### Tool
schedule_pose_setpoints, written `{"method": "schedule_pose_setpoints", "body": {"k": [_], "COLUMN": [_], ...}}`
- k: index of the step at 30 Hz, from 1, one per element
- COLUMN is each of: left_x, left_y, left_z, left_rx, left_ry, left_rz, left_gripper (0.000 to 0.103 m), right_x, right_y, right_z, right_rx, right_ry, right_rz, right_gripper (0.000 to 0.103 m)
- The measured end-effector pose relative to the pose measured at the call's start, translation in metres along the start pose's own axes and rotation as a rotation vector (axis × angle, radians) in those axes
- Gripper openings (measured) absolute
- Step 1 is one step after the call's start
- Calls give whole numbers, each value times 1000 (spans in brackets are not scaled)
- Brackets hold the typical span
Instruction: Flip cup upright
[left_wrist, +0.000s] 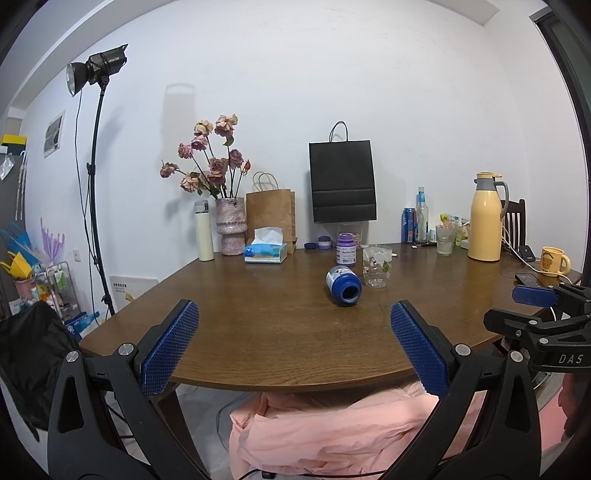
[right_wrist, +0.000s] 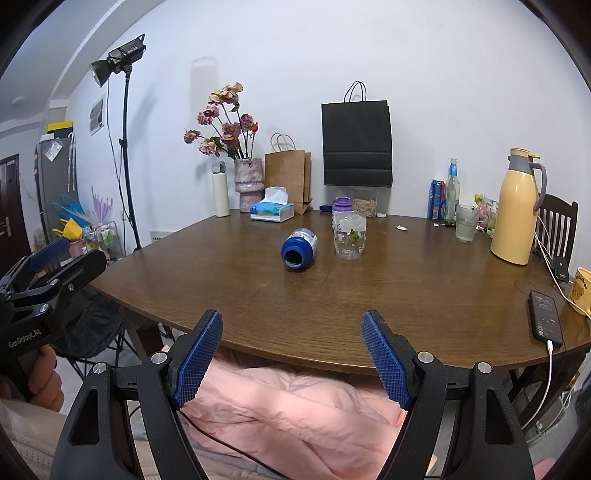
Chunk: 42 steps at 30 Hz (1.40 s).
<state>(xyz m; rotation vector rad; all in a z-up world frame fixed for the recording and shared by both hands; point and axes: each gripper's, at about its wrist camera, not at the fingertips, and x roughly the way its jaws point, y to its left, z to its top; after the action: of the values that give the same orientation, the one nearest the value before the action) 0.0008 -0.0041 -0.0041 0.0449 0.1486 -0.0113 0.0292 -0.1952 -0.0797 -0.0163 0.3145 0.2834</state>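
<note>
- We see the round brown wooden surface (right_wrist: 369, 295) carrying everything.
- Our left gripper (left_wrist: 295, 347) and right gripper (right_wrist: 291, 354) hover at its near edge, jaws wide apart, holding nothing.
- The blue cup (right_wrist: 299, 249) lies on its side mid-surface, mouth toward us, just beside an upright clear flowered glass (right_wrist: 349, 237).

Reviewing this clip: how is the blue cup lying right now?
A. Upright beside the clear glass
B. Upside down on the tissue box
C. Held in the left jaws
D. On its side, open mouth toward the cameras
D: the blue cup lies on its side on the table, its dark mouth facing the cameras, untouched.
</note>
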Motion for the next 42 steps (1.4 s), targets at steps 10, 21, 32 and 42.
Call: {"method": "schedule_pose_setpoints", "body": {"k": [10,21,32,42], "left_x": [1,-2,1,1], "left_y": [0,2,2,1], "left_z": [-2,1,-4,-5], "left_rx": [-1,-1,0,-1], "left_ry": [2,3,6,7], "left_rz": [-1,-2,-4,-5], "left_gripper": [103,103,103,103], "right_x": [0,2,2,2], "right_y": [1,1,1,0], "right_z": [2,-2,-3,-4], "right_rx": [3,4,5,5], "right_ry": [0,3,3,4], "right_rz": [0,0,-1,0], "right_gripper": [83,83,83,83]}}
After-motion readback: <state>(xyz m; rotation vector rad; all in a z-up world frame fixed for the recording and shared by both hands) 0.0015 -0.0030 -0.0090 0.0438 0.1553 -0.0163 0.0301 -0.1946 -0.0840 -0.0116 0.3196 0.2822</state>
